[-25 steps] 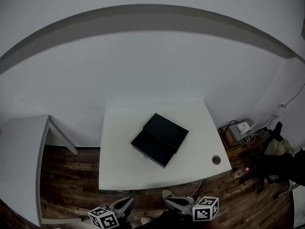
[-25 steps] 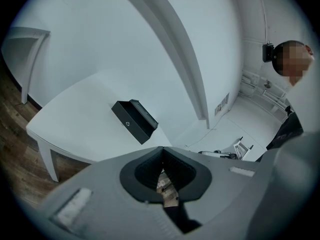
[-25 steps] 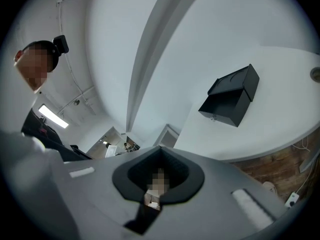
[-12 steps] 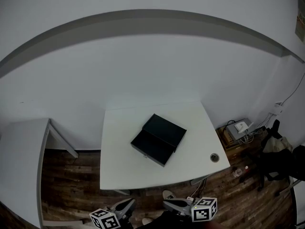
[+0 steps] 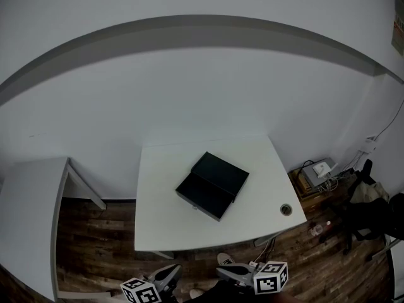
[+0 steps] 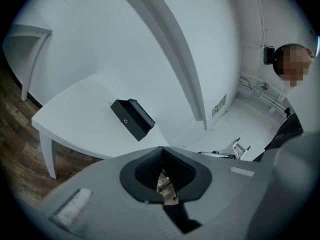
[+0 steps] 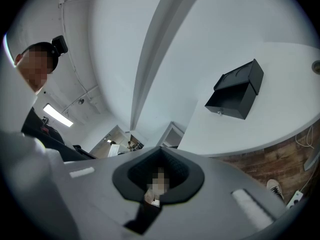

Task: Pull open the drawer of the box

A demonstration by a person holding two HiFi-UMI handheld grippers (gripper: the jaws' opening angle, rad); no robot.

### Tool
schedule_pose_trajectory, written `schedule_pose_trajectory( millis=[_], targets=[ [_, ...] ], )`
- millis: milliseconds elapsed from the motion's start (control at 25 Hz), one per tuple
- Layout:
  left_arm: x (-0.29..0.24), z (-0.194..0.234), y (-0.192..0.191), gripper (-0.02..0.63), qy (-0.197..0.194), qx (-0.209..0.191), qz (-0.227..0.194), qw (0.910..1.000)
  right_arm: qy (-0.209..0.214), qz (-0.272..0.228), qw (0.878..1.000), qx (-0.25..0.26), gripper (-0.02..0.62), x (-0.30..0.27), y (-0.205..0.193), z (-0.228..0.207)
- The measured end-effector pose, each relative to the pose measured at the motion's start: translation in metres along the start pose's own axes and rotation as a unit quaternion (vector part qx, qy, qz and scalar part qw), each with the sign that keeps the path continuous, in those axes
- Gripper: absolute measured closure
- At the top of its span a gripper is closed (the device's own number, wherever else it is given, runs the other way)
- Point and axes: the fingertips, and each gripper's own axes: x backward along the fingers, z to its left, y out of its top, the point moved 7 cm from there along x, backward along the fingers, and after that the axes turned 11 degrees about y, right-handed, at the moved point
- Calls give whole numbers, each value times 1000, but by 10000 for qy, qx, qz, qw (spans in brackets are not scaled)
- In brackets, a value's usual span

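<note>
A black box (image 5: 212, 185) lies askew in the middle of the white table (image 5: 158, 232). Its front face, with a small knob (image 6: 126, 119), is turned toward the table's near edge. The box (image 6: 132, 118) also shows small and far off in the left gripper view, and the box (image 7: 236, 96) shows likewise in the right gripper view. Whether the drawer is out at all, I cannot tell. My left gripper (image 5: 173, 269) and right gripper (image 5: 222, 269) hang side by side over the floor, short of the table's near edge. Both are shut with nothing between the fingers.
A second white table (image 5: 31, 201) stands at the left. A round cable hole (image 5: 286, 209) sits in the near right corner of the table. Cables, a small device (image 5: 319, 168) and dark bags (image 5: 372, 216) crowd the floor at the right. Wooden floor (image 5: 95, 245) lies under me.
The head view has drifted slightly, so the table sits a little lower in the picture. The box and both grippers have stayed put.
</note>
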Motion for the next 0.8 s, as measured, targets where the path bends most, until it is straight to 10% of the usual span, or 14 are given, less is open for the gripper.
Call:
schedule_pose_trajectory(
  millis=[800],
  targets=[
    [-8,-11,-7,601,-59,-69,96,9999,-41,-36,10000,55,592,11,-2,1]
  ],
)
